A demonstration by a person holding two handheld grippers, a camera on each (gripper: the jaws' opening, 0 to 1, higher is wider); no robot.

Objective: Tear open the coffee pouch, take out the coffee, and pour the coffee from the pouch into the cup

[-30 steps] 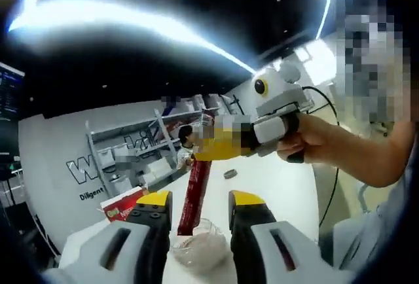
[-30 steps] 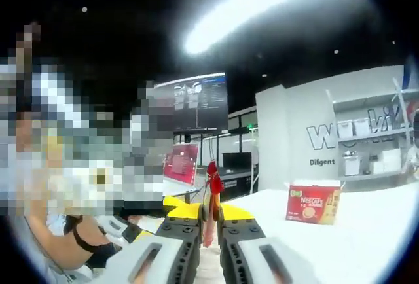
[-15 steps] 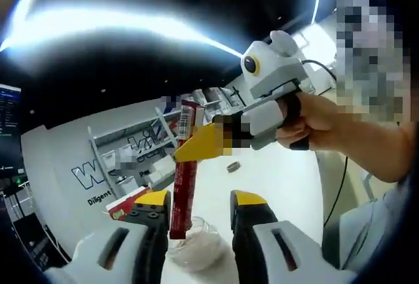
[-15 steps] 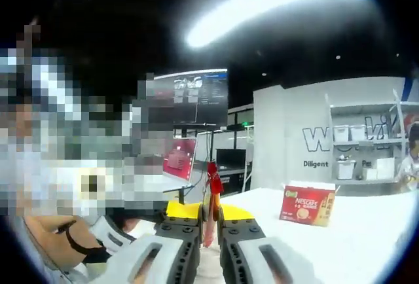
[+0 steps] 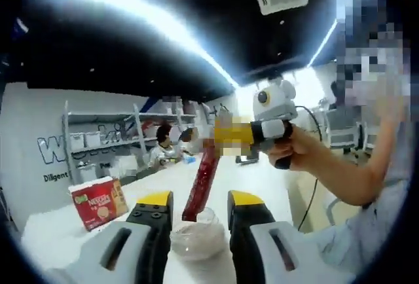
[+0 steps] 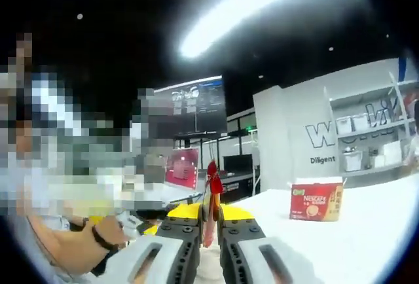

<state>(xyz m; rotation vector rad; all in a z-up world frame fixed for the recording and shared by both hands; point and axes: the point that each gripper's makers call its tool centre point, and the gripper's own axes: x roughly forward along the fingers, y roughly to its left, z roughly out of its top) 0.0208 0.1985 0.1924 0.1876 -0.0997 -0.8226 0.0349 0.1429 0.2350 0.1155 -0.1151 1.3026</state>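
Pouring step, by your present hold. Your left gripper (image 5: 196,215) frames the cup (image 5: 198,239); its fingers (image 5: 152,222) flank the cup walls, though whether they grip it you cannot tell. Directly above the cup hangs the red pouch (image 5: 201,180), lower end at the rim, pinched shut in your right gripper (image 5: 226,133). Next, likely tilt or shake so coffee falls inside. Beyond the cup, a red box (image 5: 98,200) stands on the bench (image 5: 59,231).

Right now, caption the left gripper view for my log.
Right gripper holds the red coffee pouch tilted, lower end over the clear cup between the left gripper's jaws.
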